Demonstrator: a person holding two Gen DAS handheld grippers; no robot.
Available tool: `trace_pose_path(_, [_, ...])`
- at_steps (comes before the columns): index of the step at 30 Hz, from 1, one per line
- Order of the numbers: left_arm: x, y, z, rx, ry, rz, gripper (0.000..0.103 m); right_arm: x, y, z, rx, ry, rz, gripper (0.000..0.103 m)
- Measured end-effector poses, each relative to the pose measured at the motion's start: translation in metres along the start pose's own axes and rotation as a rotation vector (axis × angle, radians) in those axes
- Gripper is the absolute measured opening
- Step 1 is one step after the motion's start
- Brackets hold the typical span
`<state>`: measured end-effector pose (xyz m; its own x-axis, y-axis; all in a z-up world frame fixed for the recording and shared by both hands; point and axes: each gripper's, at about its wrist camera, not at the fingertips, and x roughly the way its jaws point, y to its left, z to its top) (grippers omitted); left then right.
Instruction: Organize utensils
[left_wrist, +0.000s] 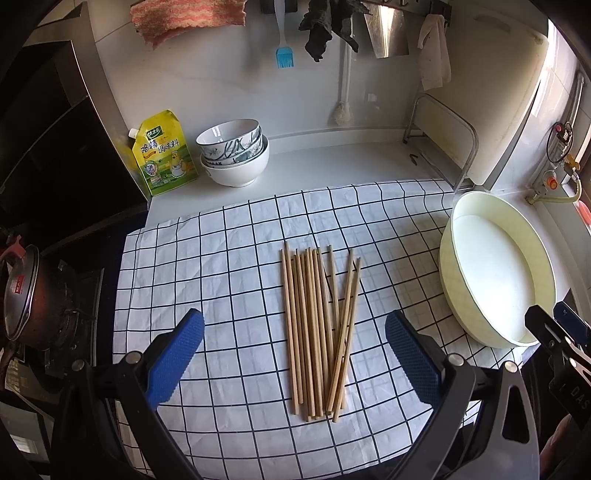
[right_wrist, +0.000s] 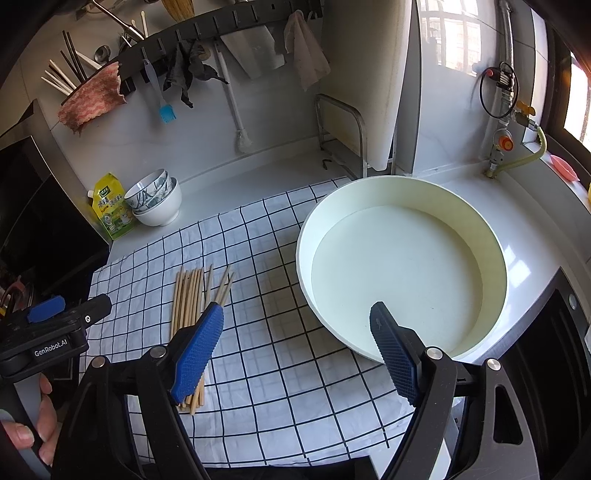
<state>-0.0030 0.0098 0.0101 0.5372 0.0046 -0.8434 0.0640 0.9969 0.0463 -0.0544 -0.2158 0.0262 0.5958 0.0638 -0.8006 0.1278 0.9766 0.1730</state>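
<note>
Wooden chopsticks (left_wrist: 317, 332), a loose bundle of thin light-brown sticks, lie on the white cloth with a dark grid (left_wrist: 236, 251), straight ahead of our left gripper (left_wrist: 295, 354), between its wide-spread blue pads. Our right gripper (right_wrist: 295, 354) is also spread wide and empty, its right finger over the round cream-white basin (right_wrist: 402, 266), the chopsticks behind its left finger.

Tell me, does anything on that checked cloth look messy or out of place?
Mostly tidy. The chopsticks lie loose on the cloth: most run side by side, but a few on the right cross at angles. The basin beside them holds nothing.
</note>
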Motion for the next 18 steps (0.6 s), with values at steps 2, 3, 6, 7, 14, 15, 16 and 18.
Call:
trace_pose_path(2, [0.0001, 0.0014, 0.0006, -0.003, -0.001, 0.003, 0.097, 0.0001, 0.0006, 0.0004, -0.001, 0.000, 0.000, 0.078])
trace_pose_path(3, [-0.0001, 0.0014, -0.0002, -0.003, -0.002, 0.005, 0.097, 0.0000, 0.0007, 0.0004, -0.001, 0.000, 0.000, 0.078])
trace_pose_path(6, [-0.0001, 0.0023, -0.0001, -0.004, -0.003, 0.006, 0.097, 0.0001, 0.0007, 0.0001, -0.001, -0.001, -0.001, 0.078])
trace_pose_path(7, [-0.0001, 0.0023, -0.0003, -0.004, -0.003, 0.007, 0.097, 0.0000, 0.0005, -0.0002, -0.002, -0.002, 0.000, 0.078])
trace_pose_path(14, [-0.0009, 0.0050, 0.0000, -0.009, -0.008, 0.011, 0.097, -0.0007, 0.0011, -0.0001, -0.004, -0.005, 0.000, 0.078])
trace_pose_path(15, [-0.0015, 0.0049, -0.0006, -0.009, -0.010, 0.011, 0.097, -0.0008, 0.0013, 0.0001, -0.004, -0.006, 0.000, 0.078])
trace_pose_path(16, [-0.0021, 0.0048, -0.0009, -0.010, -0.011, 0.012, 0.097, -0.0006, 0.0013, 0.0003, -0.004, -0.006, 0.000, 0.078])
trace_pose_path(18, [-0.0024, 0.0048, -0.0009, -0.010, -0.013, 0.013, 0.097, -0.0011, 0.0013, 0.0001, -0.004, -0.007, 0.000, 0.078])
